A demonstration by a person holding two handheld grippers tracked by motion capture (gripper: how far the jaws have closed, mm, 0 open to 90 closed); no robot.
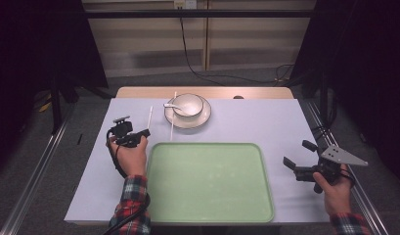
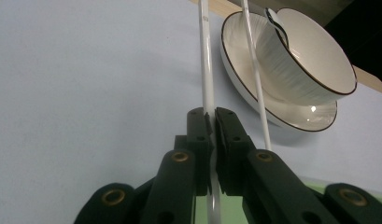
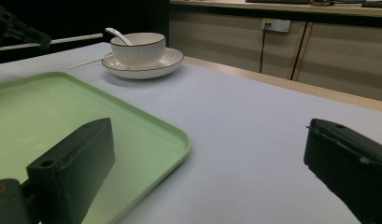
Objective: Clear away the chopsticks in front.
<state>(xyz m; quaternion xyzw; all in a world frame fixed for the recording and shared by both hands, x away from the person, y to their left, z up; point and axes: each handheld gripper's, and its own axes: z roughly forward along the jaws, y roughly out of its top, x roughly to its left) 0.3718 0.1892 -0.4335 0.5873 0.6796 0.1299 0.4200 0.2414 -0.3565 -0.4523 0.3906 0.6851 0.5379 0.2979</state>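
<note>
My left gripper [image 1: 139, 133] [image 2: 211, 116] is shut on a thin white chopstick [image 1: 150, 116] [image 2: 206, 56], held near its lower end just above the lilac table cover, left of the saucer. A second white chopstick [image 1: 173, 117] [image 2: 254, 70] leans on the rim of the saucer [image 1: 203, 117] [image 2: 291, 116]. On the saucer stands a white ribbed bowl [image 1: 188, 104] [image 2: 310, 60] [image 3: 137, 49] with a white spoon [image 1: 171, 105] [image 2: 276, 23] [image 3: 116, 33] in it. At the table's right side my right gripper [image 1: 298, 154] [image 3: 207, 158] is open with nothing between its jaws.
A large pale green tray [image 1: 210, 181] [image 3: 62, 107] lies bare at the front middle, between my two hands. Beyond the lilac cover [image 1: 266, 122] a strip of wooden table edge [image 1: 261, 92] shows. Metal rails run along both sides of the table.
</note>
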